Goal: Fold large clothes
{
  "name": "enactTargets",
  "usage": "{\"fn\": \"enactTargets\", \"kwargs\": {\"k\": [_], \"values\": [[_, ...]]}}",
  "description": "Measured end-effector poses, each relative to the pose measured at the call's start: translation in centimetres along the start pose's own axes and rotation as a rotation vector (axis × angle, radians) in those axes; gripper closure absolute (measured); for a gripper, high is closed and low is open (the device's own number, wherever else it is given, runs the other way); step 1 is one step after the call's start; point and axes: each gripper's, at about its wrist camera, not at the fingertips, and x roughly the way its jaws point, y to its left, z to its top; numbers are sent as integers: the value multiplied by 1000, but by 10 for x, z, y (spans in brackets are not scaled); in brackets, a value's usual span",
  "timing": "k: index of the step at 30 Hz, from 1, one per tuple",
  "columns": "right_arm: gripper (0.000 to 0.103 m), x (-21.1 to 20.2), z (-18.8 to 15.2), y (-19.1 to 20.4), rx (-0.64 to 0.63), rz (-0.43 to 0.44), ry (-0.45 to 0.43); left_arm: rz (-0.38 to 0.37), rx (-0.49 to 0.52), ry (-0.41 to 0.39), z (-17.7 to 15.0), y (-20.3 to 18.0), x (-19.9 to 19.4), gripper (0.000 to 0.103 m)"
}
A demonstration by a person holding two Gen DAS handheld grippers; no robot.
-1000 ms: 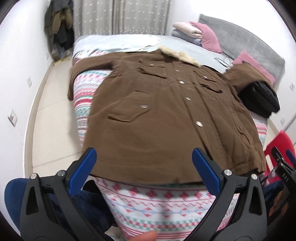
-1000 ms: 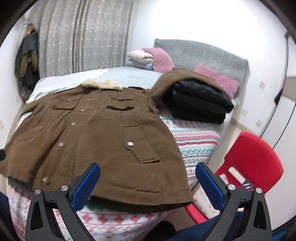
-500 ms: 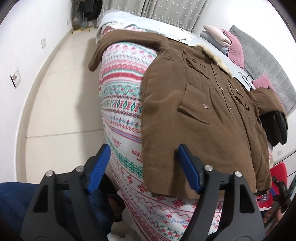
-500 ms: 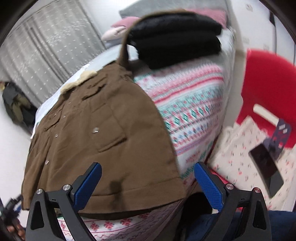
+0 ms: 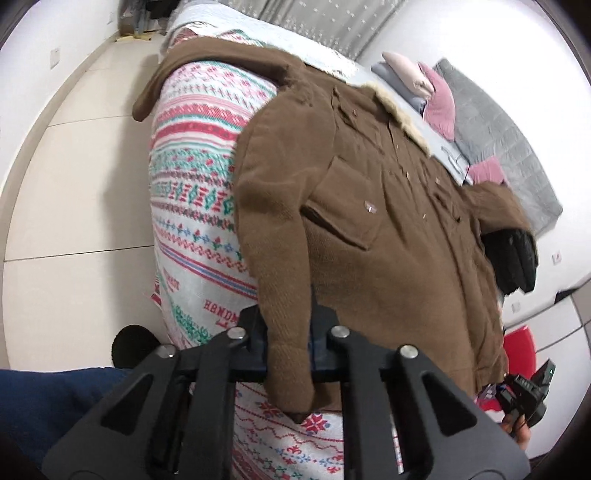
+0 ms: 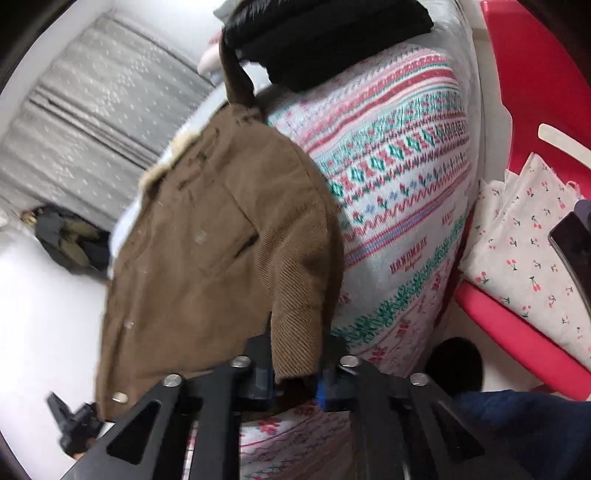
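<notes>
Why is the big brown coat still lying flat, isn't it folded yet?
Not folded yet. The brown coat lies spread on the bed, sleeves out; only its bottom corners are bunched.

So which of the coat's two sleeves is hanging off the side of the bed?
The far sleeve in the left wrist view: its cuff droops over the patterned bedspread's edge. The other sleeve lies on top, beside the folded black garment.

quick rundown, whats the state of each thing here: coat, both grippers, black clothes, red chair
brown coat: spread front up on the bed, hem corners pinched
left gripper: closing on the coat's hem corner
right gripper: closing on the other hem corner
black clothes: folded stack, resting on one coat sleeve
red chair: holds floral cloth
</notes>
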Motion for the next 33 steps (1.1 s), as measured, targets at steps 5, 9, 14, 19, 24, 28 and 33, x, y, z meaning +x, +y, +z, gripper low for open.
{"fn": "enactTargets", "kwargs": {"k": [5,9,14,19,24,28,33], "values": [[94,-44,11,23,-88,-10,-92,17,-17,-59,14,-1,-46,90],[94,-78,27,45,-140,3,-156,14,-33,-55,24,0,-61,90],[94,-69,30,43,-150,-92,-143,114,-31,-6,15,11,-37,90],[94,-18,19,14,-118,-249,-31,210,18,54,2,11,-6,88],[87,-19,16,23,-190,-312,-24,213,39,38,6,11,-14,72],[69,-31,14,43,-272,-376,-79,235,6,-16,13,16,-40,69],[49,-62,26,86,-428,-447,-250,242,8,-130,36,1,-68,67]]}}
